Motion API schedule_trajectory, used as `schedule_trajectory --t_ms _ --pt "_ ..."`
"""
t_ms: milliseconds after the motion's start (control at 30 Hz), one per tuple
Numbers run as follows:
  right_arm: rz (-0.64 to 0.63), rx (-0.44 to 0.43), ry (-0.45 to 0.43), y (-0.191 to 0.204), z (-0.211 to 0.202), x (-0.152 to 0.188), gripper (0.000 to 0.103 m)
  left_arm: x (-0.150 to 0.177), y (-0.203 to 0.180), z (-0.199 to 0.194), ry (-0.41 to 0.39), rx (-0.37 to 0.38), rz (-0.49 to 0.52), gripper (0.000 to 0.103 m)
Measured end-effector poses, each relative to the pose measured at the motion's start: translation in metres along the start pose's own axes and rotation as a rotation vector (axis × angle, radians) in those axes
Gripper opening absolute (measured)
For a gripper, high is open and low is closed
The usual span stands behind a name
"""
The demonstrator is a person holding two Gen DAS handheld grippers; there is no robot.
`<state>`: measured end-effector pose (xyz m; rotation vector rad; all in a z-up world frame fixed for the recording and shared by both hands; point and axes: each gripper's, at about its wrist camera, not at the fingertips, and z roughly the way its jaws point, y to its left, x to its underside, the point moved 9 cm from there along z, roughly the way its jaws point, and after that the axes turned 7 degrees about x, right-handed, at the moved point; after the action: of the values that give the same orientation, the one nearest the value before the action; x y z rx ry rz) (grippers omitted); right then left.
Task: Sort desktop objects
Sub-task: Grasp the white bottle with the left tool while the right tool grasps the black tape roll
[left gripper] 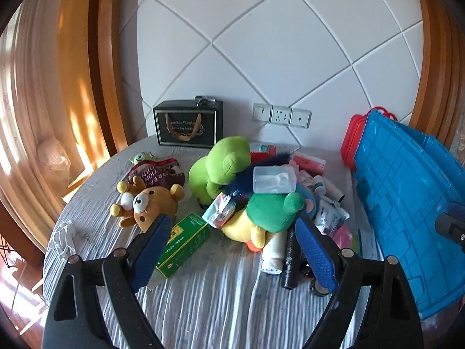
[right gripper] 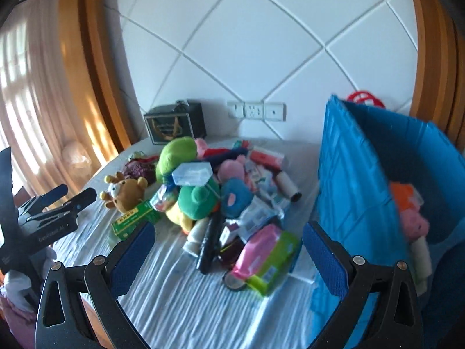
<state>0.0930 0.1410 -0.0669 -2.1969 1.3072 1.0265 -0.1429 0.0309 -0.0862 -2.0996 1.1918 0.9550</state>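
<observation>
Both tongs stand spread with nothing between the blue pads: the left gripper (left gripper: 232,241) hangs above the striped cloth of the table (left gripper: 203,305) before the heap, and the right gripper (right gripper: 229,247) does likewise beside the blue bin (right gripper: 357,180). Printed on the left gripper's body, seen from the right wrist, is a name too blurred to read. One green box (left gripper: 186,241) carries yellow-framed print, too small to read. The black gift box (left gripper: 189,126) at the wall bears two lines of gold lettering, illegible. One maroon bag (left gripper: 158,171) shows the letters "TION". Plush toys in the heap: one brown bear (left gripper: 151,203), one light-green toy (left gripper: 221,165), one green-and-yellow toy (left gripper: 261,218). One pink-and-green pack (right gripper: 267,257) lies nearest the right gripper.
</observation>
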Motion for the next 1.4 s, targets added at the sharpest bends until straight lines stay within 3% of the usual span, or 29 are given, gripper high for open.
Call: schedule_trajectory --t_ms 233,467,767,833,900,933,1000,1100,1167,1400 --pt "0.139 0.079 0.141 0.001 0.073 0.045 0.103 0.047 0.017 0.078 0.151 0.051 0.017 0.088" --pt "0.266 0.153 0.303 -0.025 0.141 0.115 0.103 0.101 -0.002 0.152 0.306 0.091 0.105 0.087" --pt "0.349 0.192 0.423 -0.042 0.182 0.183 0.103 0.128 -0.036 0.229 0.401 0.144 0.184 0.078" --pt "0.352 0.196 0.432 -0.041 0.187 0.19 0.099 0.129 -0.045 0.237 0.396 0.181 0.178 0.078" --pt "0.337 0.206 0.441 -0.039 0.193 0.196 0.083 0.131 -0.053 0.245 0.405 0.191 0.188 0.078" --pt "0.331 0.203 0.447 -0.037 0.196 0.198 0.081 0.132 -0.056 0.249 0.405 0.197 0.186 0.078" --pt "0.323 0.195 0.451 -0.032 0.2 0.201 0.08 0.135 -0.06 0.256 0.421 0.207 0.179 0.075" --pt "0.313 0.193 0.451 -0.026 0.207 0.204 0.08 0.139 -0.064 0.256 0.441 0.27 0.151 0.052" --pt "0.303 0.184 0.458 -0.02 0.213 0.207 0.08 0.144 -0.062 0.25 0.441 0.261 0.181 0.046" --pt "0.227 0.201 0.437 -0.005 0.229 0.209 0.08 0.17 -0.032 0.211 0.455 0.249 0.19 0.044"
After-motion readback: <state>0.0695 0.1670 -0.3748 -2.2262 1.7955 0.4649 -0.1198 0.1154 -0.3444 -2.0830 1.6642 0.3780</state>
